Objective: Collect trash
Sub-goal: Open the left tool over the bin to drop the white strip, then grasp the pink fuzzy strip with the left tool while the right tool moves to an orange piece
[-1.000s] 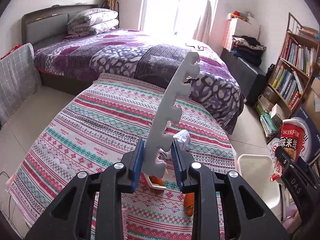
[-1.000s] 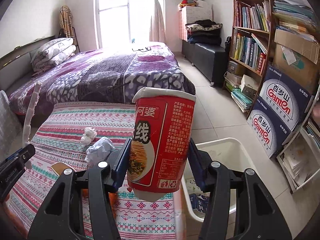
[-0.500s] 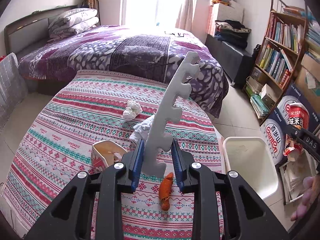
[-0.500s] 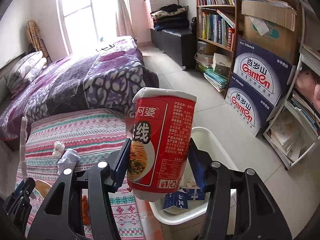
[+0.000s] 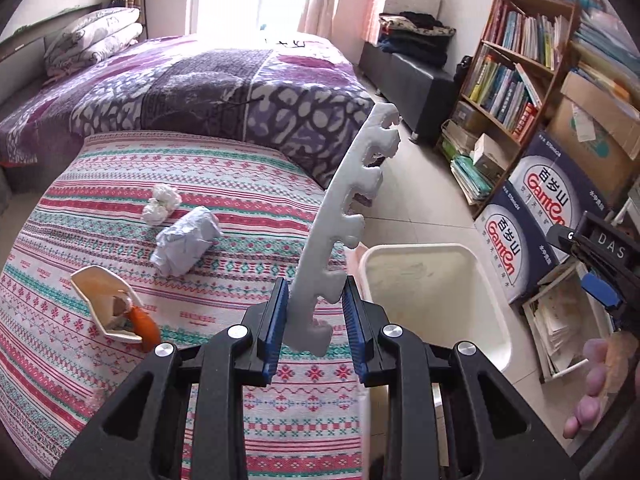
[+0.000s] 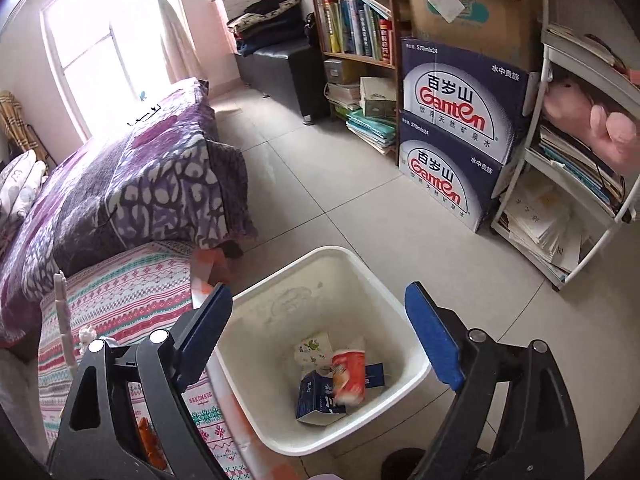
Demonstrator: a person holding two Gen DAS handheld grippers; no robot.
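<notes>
left gripper (image 5: 314, 322) clamped white notched foam strip (image 5: 344, 216) | right gripper (image 6: 320, 340) jaws just opened, empty | red paper cup (image 6: 349, 374) lay in white plastic bin (image 6: 280, 432)

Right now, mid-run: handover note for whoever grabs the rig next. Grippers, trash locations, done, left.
Right gripper: jaws have just been opening, nothing between them, above the white bin.
Left gripper: shut on the white foam strip, upright, over the striped cloth's edge beside the bin.
Done: red noodle cup lies in the bin with a blue carton and other scraps.
Left: bin the foam strip; then from the cloth, the tissue wad, crumpled paper, torn paper cup and orange scrap.
</notes>
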